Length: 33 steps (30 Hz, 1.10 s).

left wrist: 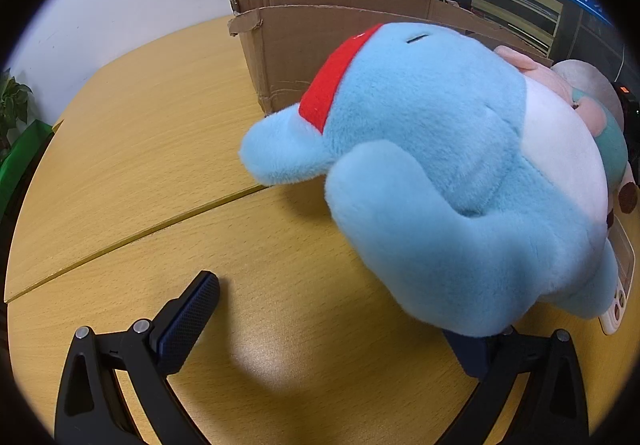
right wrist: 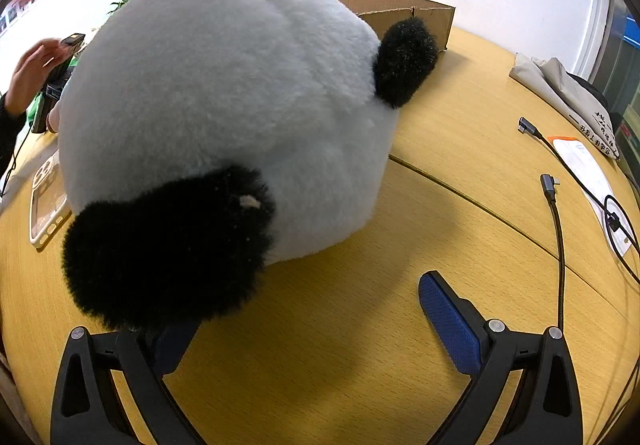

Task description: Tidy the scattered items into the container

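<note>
Holding both grippers low over the wooden table point(left wrist: 160, 149), you have each set of jaws spread wide with nothing clamped. Ahead of your left gripper point(left wrist: 332, 309), the blue plush point(left wrist: 452, 173) with its red collar lies on the table, its lower end draped over the right-hand finger and hiding the tip, while the left finger pad point(left wrist: 188, 321) stands clear of it. Beyond the plush stands the cardboard box point(left wrist: 304, 45), open. In front of your right gripper point(right wrist: 312, 309), the panda plush point(right wrist: 224, 93) sits on the table, one black ear overlapping the left-hand finger; the right pad point(right wrist: 448, 321) is apart from it. A phone case point(right wrist: 46, 205) lies to the far left, cables point(right wrist: 560, 229) to the right.
</note>
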{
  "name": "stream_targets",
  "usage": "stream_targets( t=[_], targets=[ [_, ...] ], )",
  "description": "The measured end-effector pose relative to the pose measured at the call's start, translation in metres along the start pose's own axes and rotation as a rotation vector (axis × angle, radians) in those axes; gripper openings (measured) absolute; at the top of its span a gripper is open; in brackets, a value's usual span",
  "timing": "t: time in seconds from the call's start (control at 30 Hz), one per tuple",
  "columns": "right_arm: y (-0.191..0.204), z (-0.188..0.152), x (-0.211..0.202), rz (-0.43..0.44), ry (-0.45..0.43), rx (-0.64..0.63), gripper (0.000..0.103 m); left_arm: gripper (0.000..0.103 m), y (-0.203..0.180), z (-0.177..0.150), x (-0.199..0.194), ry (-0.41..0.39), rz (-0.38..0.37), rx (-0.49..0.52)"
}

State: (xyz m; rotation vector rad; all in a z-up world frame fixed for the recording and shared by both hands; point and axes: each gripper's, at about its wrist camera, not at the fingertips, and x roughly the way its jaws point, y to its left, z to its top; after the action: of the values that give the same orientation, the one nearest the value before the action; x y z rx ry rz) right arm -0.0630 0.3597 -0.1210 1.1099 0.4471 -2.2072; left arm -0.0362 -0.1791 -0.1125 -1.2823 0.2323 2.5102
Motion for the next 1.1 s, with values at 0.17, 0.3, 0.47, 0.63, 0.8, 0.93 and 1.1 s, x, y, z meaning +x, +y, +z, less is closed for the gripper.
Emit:
stream_targets(
  t=[0.17,0.3,0.47,0.63,0.8,0.93,1.1],
  targets=[
    [0.000,0.000,0.000,0.000,0.000,0.000,0.103,0.103,0.000,0.000,0.000,0.000,0.000,0.000],
    [0.000,0.000,0.000,0.000,0.001,0.000,0.103,0.103,0.000,0.000,0.000,0.000,0.001,0.000],
    [-0.001,0.000,0.000,0.000,0.001,0.000,0.103,0.103,0.000,0.000,0.000,0.000,0.001,0.000],
    [-0.001,0.000,-0.001,0.000,0.002,0.000,0.103,0.103,0.000,0.000,0.000,0.000,0.001,0.000],
    [-0.001,0.001,0.000,0.000,0.002,0.000,0.103,0.103,0.000,0.000,0.000,0.000,0.001,0.000],
    [-0.001,0.001,0.000,0.000,0.002,0.000,0.103,0.103,0.000,-0.005,-0.004,0.000,0.010,-0.010],
    [-0.001,0.001,0.001,-0.001,0.003,0.000,0.103,0.102,0.002,-0.020,-0.017,0.007,0.041,-0.053]
  ],
)
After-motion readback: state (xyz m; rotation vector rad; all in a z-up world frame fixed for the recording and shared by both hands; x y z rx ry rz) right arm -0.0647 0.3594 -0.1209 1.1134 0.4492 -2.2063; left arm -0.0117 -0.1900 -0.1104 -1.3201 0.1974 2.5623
